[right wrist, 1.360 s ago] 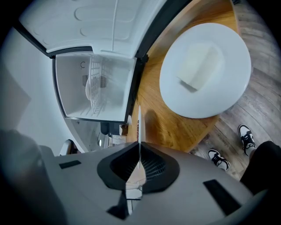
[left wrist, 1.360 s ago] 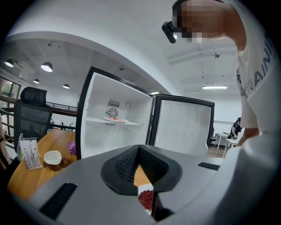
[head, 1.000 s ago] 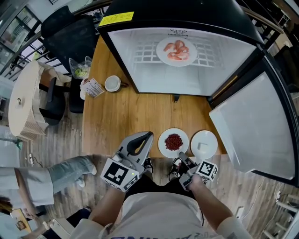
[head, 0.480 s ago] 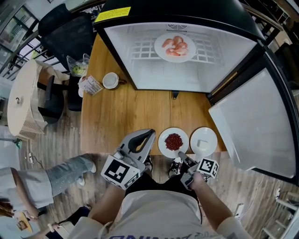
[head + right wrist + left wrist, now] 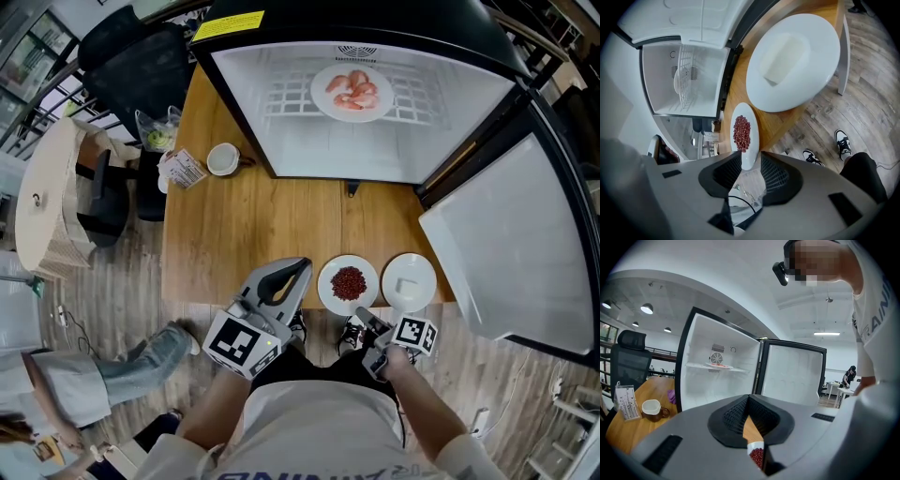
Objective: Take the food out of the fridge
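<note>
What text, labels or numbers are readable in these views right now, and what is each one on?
"AIN": partial letters on the person's white shirt, cut off at the frame edge.
Yellow label on top of the fridge: print too small to read.
Print above the fan grille: blurred.
Printed card on the table: unreadable.

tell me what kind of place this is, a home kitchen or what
Probably an office or lab rather than a home kitchen. The fridge stands open on a wooden table beside a black office chair, and the left gripper view shows work desks beyond.
</note>
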`<action>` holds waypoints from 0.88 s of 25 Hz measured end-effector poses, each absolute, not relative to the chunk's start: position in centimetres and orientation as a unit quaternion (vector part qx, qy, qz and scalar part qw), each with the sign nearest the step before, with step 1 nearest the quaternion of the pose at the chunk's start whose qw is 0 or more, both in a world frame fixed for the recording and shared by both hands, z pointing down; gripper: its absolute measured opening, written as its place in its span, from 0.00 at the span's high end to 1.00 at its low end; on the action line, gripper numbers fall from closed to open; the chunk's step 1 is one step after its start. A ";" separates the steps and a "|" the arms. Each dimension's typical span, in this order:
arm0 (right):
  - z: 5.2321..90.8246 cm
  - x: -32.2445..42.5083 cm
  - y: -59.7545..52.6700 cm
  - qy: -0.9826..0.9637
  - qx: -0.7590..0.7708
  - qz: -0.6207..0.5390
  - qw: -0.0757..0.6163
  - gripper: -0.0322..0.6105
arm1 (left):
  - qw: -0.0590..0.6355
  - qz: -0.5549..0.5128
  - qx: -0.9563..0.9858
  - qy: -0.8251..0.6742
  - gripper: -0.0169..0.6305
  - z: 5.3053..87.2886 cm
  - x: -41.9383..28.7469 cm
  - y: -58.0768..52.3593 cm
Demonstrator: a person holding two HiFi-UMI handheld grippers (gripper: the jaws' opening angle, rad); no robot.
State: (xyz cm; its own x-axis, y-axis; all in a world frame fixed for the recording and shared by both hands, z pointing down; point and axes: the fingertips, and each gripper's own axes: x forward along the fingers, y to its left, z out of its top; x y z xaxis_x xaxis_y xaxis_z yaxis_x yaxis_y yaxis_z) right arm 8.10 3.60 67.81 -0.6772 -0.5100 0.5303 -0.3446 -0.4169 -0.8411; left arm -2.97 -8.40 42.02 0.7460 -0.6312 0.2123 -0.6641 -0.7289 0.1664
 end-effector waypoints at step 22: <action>44.3 10.6 -6.8 0.842 -0.440 -0.313 -0.002 0.92 | 0.079 0.050 0.903 -0.420 0.96 37.4 -2.3 -5.3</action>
State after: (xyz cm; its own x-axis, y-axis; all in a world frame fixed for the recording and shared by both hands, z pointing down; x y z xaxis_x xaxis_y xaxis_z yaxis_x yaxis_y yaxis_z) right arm 10.63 -6.77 44.31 -0.6129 -0.7391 0.2794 -0.7421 0.4169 -0.5249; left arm -2.34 -5.29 37.42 0.6428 -0.7498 0.1567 -0.7656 -0.6354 0.1005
